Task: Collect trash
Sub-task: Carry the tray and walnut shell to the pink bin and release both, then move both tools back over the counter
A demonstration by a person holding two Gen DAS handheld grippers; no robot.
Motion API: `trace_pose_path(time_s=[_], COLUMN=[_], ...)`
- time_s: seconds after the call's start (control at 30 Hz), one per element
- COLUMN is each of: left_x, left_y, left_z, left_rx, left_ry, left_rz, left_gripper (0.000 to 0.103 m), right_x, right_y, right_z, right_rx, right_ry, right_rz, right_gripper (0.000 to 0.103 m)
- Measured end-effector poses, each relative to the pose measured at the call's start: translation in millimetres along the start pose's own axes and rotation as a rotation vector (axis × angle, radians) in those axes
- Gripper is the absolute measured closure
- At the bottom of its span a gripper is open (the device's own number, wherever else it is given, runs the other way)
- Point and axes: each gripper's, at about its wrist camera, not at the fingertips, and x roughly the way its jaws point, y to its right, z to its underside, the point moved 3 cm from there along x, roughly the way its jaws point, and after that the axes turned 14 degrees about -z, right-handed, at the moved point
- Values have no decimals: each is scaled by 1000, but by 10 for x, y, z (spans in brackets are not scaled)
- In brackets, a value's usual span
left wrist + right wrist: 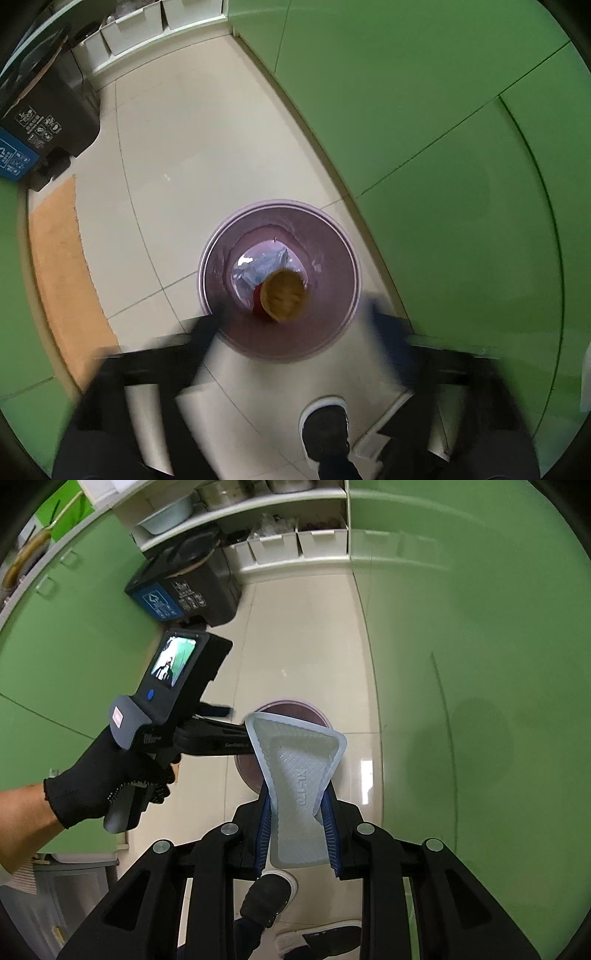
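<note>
My left gripper (pixel 295 314) hangs with jaws wide and empty over the purple bin (pixel 279 221) holding a cup (pixel 283 295), while my right gripper (pixel 297 827) pinches a white tray (pixel 295 775) above it.

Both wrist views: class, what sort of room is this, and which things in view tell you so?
Probably a home kitchen or pantry corner: green cabinet doors, white shelves holding metal pots and basins, a dark sorting bin and a purple wastebasket on pale floor tiles.

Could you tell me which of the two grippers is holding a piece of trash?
The right gripper: its jaws squeeze a white foam tray, while the left gripper stands open and empty above the purple bin.
</note>
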Motion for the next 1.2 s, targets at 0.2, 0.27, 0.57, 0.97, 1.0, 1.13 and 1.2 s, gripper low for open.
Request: trace_pose_path(time_s=[0.2,0.27,0.57,0.97,1.0,1.13,1.2], left_x=[20,-35,-512,-663,-649,-574,-573], left_y=[-59,-94,-669,-996,-1008,-1061,-1072], left_z=[26,56,503,1087,1118,1242,1297], left_rx=[-15,-19,-129,-239,-249,-287,-296], left_ry=[-11,-9,-8,14,15,8,5], left_rz=[-4,-13,-81,-62,-61,-54,-52], left_gripper=[3,3,3,3,3,3,3], right_x=[117,141,512,1687,1741,1938,1974], right_y=[34,10,-83,42,43,67,76], right_z=[8,-24,-234,-382,-381,-373,-365], right_rx=[18,20,-32,-108,-112,-127,-132], right_ry=[-7,-6,-21,-99,-99,-110,-109], right_rz=[6,0,-43,-73,-71,-52,-36], right_gripper=[78,78,78,66,58,11,7])
